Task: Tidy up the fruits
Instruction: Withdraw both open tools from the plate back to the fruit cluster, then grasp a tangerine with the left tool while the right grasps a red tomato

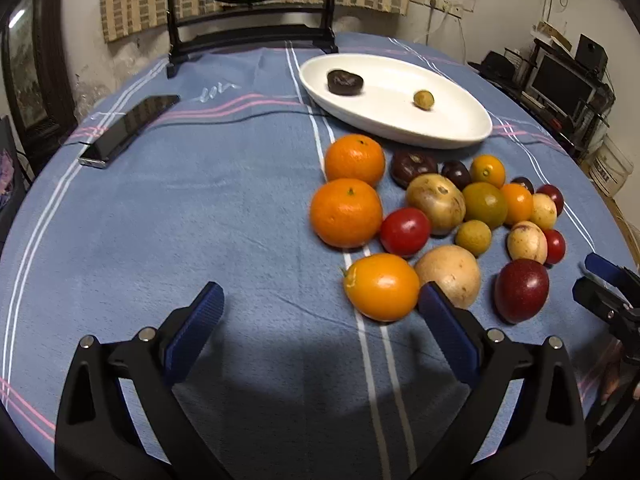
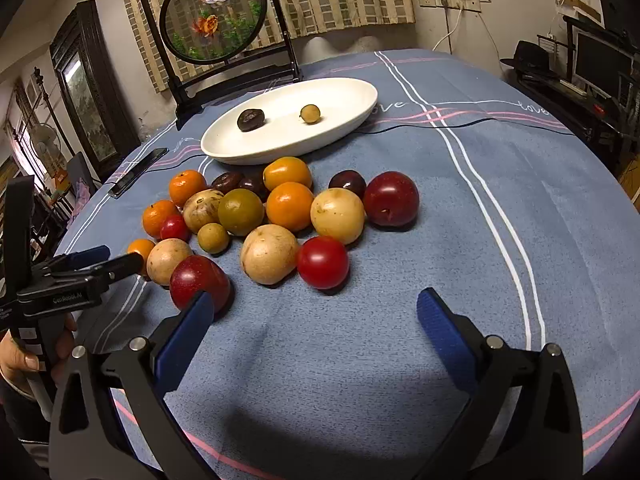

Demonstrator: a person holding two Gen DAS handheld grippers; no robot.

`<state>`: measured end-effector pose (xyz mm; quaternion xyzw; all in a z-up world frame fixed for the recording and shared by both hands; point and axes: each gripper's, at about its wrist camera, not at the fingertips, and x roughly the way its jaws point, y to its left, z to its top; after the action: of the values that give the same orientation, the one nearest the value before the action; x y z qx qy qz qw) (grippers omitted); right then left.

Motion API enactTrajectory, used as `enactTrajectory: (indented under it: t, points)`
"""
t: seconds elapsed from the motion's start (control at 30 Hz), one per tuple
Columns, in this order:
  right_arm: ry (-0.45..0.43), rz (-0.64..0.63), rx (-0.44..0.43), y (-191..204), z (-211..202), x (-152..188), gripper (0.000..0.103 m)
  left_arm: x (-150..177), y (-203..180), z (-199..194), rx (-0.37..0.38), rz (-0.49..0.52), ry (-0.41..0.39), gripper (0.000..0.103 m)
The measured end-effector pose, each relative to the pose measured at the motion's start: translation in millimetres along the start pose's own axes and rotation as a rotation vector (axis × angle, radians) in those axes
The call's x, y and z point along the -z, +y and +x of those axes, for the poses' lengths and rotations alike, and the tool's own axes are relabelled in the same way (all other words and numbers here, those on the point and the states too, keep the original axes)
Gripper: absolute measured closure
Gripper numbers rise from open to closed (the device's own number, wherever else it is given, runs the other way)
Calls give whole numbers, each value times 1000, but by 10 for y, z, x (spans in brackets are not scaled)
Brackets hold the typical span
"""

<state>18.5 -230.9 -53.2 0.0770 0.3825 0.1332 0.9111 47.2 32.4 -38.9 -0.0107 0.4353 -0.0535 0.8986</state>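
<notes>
A white oval plate (image 1: pixel 452 132) (image 2: pixel 352 120) at the back of the table holds a dark fruit (image 1: pixel 345 82) (image 2: pixel 251 119) and a small yellow-green fruit (image 1: pixel 423 100) (image 2: pixel 310 113). In front of it lies a pile of several fruits: oranges (image 1: pixel 346 213) (image 2: pixel 289 206), red tomatoes (image 1: pixel 405 231) (image 2: pixel 322 262), pale round fruits (image 1: pixel 448 275) (image 2: pixel 269 253) and dark red plums (image 1: pixel 521 290) (image 2: pixel 391 199). My left gripper (image 1: pixel 320 304) is open and empty, its right finger beside an orange tomato (image 1: pixel 381 286). My right gripper (image 2: pixel 316 312) is open and empty, just short of the pile.
A black phone (image 1: pixel 128 130) (image 2: pixel 138 172) lies on the blue striped tablecloth (image 1: pixel 180 220) at the left. A round framed goldfish screen (image 2: pixel 214 20) stands behind the plate. The left gripper also shows in the right wrist view (image 2: pixel 108 260).
</notes>
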Motion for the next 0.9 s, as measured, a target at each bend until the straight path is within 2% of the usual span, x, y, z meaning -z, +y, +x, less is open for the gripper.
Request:
enactTrajectory:
  t: [0.2, 0.3, 0.37, 0.57, 0.67, 0.77, 0.8, 0.9]
  points:
    - [5, 35, -16, -54, 18, 0, 1, 22, -103, 24, 45, 69, 15, 4]
    - [9, 45, -22, -68, 22, -5, 1, 0, -45, 71, 61, 44, 41, 5]
    - [11, 46, -25, -68, 26, -6, 1, -20, 3, 150, 49, 15, 80, 13]
    - [12, 45, -30, -67, 26, -2, 1, -40, 30, 136, 50, 12, 60, 20]
    - [17, 41, -27, -57, 29, 1, 1, -83, 26, 151, 51, 13, 50, 30]
    - [27, 20, -13, -24, 36, -6, 1, -110, -102, 178, 60, 74, 33, 59]
    - [33, 2, -7, 2, 35, -12, 1, -108, -132, 181, 62, 90, 33, 62]
    - [47, -75, 14, 98, 22, -64, 1, -98, -122, 184, 73, 86, 30, 62]
